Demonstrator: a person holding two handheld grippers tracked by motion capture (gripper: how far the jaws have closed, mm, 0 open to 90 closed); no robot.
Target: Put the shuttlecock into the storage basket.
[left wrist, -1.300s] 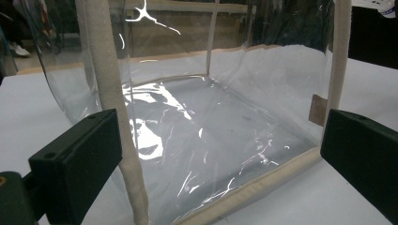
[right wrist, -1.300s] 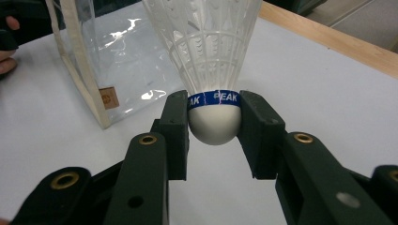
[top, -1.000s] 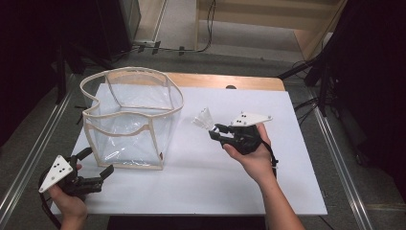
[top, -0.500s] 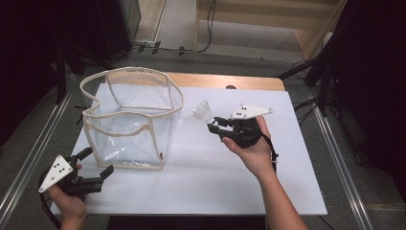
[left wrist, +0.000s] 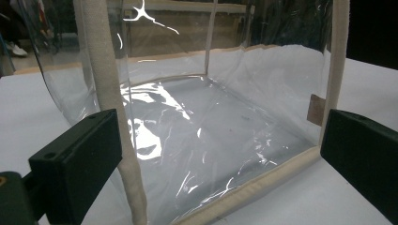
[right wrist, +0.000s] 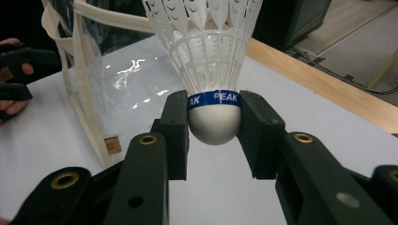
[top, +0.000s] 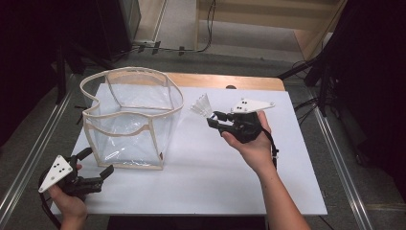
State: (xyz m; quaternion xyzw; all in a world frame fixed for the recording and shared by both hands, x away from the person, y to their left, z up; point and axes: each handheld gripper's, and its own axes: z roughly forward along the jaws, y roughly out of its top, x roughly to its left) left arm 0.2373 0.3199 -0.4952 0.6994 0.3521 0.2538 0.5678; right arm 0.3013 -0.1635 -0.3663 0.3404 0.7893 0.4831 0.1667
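The right gripper (top: 213, 120) pinches a white shuttlecock (right wrist: 211, 70) by its rounded cork base, one finger (right wrist: 174, 126) pressed on each side just below the blue band, with the feathered skirt pointing away from the hand. In the high view the shuttlecock (top: 201, 105) hangs above the white table (top: 215, 177), just beside the upper right edge of the clear bag (top: 129, 120) and outside it.

The shuttlecock looks very light and should take almost no force to carry. Its plastic lattice skirt seems springy yet easily crushed, so the firm cork is probably the right place to hold; the smooth dome could slip if the pinch loosens. The bag appears soft and floppy, its clear walls held up only by cream fabric trim, so a bump to the rim may fold it.

The left gripper (top: 98, 175) rests near the bag's front lower corner with its fingers spread and nothing between them.

Glare on the clear plastic makes the bag's walls hard to trace. The shuttlecock's skirt is cut off at the top of the right gripper view.
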